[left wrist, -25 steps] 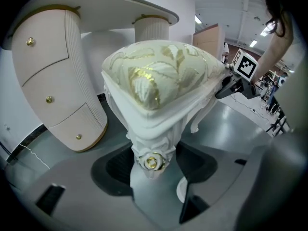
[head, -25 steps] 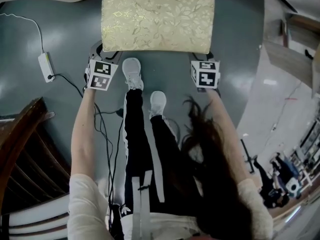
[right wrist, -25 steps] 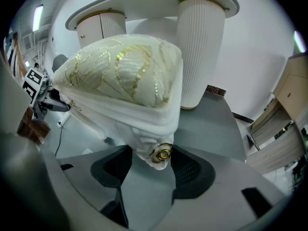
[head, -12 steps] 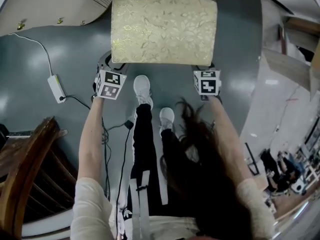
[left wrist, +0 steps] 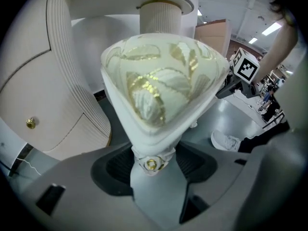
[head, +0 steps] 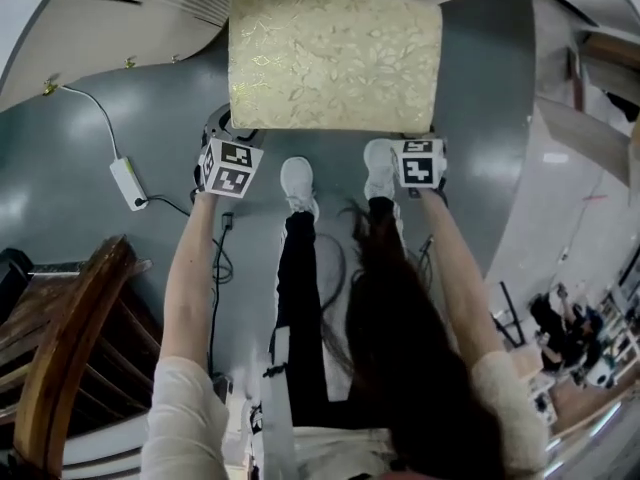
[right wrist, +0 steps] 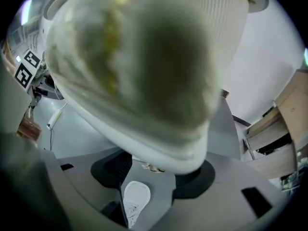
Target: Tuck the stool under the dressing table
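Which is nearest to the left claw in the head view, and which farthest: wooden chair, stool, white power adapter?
1. Stool, its corner in the left claw.
2. White power adapter, lying off to its left.
3. Wooden chair, bottom left.

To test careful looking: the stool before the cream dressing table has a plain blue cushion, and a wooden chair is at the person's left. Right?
No. The cushion is cream with gold leaves, not plain blue; the head view shows it. The dressing table and chair are as stated.
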The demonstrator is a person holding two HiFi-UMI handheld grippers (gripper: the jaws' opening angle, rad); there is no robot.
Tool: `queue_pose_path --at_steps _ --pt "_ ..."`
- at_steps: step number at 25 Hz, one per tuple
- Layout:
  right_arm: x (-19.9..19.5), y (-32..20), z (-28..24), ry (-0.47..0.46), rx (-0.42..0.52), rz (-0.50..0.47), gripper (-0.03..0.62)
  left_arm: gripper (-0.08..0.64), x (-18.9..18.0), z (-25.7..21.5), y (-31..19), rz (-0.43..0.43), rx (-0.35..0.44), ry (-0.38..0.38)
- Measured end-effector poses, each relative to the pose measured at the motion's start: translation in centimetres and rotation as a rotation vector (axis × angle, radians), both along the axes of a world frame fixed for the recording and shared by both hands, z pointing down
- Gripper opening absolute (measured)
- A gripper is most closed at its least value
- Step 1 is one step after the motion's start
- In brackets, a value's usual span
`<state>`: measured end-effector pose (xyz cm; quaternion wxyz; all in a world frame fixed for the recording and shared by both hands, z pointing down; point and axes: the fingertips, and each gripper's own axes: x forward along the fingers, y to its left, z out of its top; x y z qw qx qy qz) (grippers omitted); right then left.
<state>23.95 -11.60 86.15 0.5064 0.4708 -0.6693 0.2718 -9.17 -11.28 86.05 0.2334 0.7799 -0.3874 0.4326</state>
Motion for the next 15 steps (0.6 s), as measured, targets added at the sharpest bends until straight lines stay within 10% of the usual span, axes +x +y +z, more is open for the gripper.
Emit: queue_pose_path --at_steps 15 --pt "-0.2 0.3 -1.5 0.016 -0.012 -0.054 0.258 0.273 0.1 0.1 0.6 -0.008 -0.016 0.008"
